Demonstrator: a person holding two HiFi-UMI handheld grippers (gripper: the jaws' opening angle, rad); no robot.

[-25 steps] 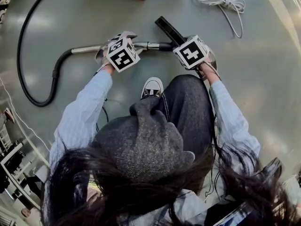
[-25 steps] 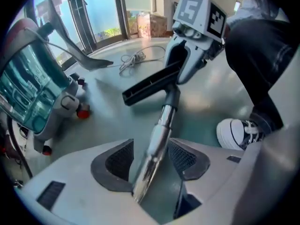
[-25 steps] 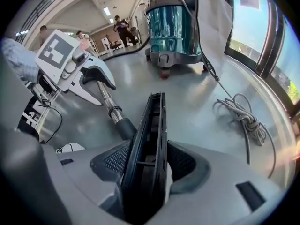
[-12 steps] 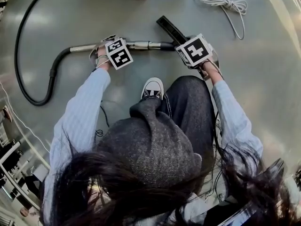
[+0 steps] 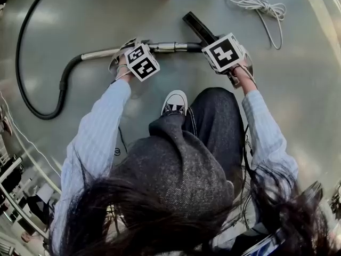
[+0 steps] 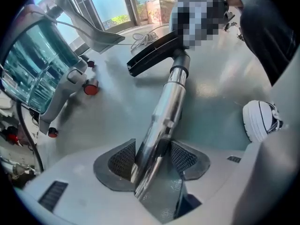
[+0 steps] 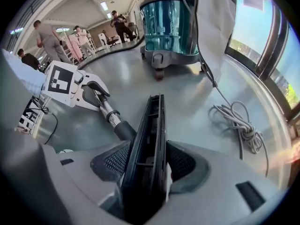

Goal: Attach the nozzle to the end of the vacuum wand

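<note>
**Wand and nozzle end to end, low at the floor**

Nearest, the left hand-held gripper (image 6: pixel 152 156) has the wand (image 6: pixel 168 102) between its jaws. They are closing, and both pads look to be against the metal. The right hand-held gripper (image 7: pixel 147 158) is clamped on the nozzle (image 7: pixel 152 125), with its pads on the two long faces. The two parts lie in line, low at the floor (image 5: pixel 298 89), with the nozzle's collar at the wand's tip. Whether it is pushed fully home I cannot tell.

The wand looks stiff, smooth and probably slippery, so a hold near the tip should steer it best. The nozzle is likely light, hard plastic, and a grip on its flat sides should resist twisting.

The left gripper view looks along the tube to the joint, which the marker cubes partly cover in the head view. Only the right gripper view shows the nozzle's ribbed open side and, beyond it, the vacuum (image 7: pixel 171 18) and the cord (image 7: pixel 239 121). Only the head view shows the hose (image 5: pixel 32 89) looping off the wand's far end.
</note>
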